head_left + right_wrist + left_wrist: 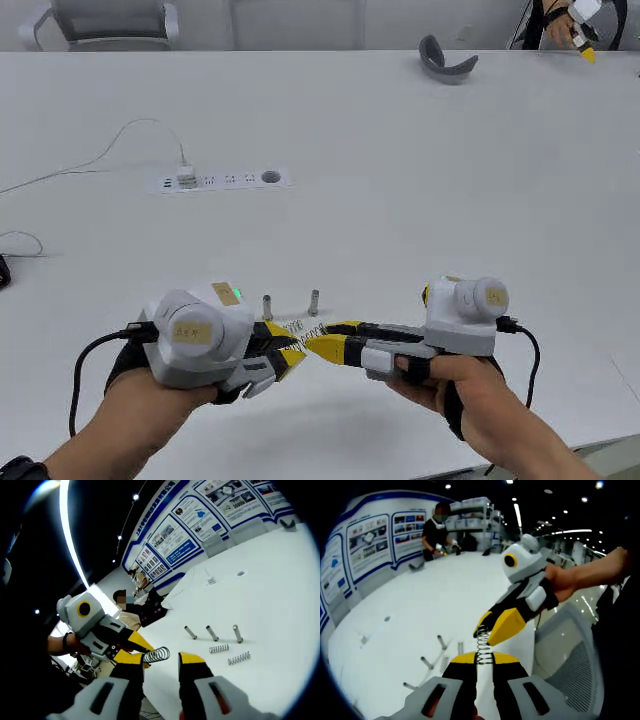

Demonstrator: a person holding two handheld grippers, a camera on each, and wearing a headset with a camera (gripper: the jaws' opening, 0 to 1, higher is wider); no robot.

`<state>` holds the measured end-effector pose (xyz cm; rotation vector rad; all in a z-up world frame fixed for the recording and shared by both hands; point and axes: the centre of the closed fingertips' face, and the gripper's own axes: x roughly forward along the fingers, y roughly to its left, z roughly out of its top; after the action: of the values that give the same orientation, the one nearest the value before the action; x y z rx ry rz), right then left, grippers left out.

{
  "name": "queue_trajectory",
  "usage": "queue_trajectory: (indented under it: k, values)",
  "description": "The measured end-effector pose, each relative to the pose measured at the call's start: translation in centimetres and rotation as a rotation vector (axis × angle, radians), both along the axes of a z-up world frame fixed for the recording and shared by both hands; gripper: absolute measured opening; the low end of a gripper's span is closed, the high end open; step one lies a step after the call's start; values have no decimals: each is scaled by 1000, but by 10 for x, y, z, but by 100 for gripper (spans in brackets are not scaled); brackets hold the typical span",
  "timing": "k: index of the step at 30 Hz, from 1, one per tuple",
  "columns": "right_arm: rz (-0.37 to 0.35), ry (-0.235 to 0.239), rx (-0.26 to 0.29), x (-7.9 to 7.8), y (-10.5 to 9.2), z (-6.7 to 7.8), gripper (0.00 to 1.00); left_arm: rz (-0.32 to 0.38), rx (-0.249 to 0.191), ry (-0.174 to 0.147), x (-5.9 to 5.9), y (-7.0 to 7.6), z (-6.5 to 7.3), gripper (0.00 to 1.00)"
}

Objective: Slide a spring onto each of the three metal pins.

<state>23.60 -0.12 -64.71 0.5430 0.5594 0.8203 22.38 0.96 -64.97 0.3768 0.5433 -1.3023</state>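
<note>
**Left gripper has a spring, right gripper is open**

I see the white table (400, 150) with three upright pins (212, 633) on it and both grippers on the near side of the pins. My left gripper (483, 659) is clenched on one spring (483, 645), held up off the table near the pins. My right gripper (162, 661) is released, jaws apart at that spring's free end. Two loose springs (218, 648) lie just beside the pins.

3 bare upright pins (212, 633); 2 springs (218, 648) beside; 3rd spring (483, 646) in L tool (484, 659).
</note>
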Motion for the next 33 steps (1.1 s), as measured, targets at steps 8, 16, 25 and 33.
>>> queue_trajectory:
  k: [8,16,25,33]
  values:
    - [-2,30,63,-2,-1,5,16,-28,13,-1,-5,-3,-3,10]
    - [15,40,103,-4,2,11,13,-42,20,-6,-6,-3,-3,10]
    - [63,15,58,-3,7,20,12,-49,-5,6,-3,-2,0,10]
    - [231,-51,-149,-6,14,31,12,-65,-66,46,-4,-4,8,10]
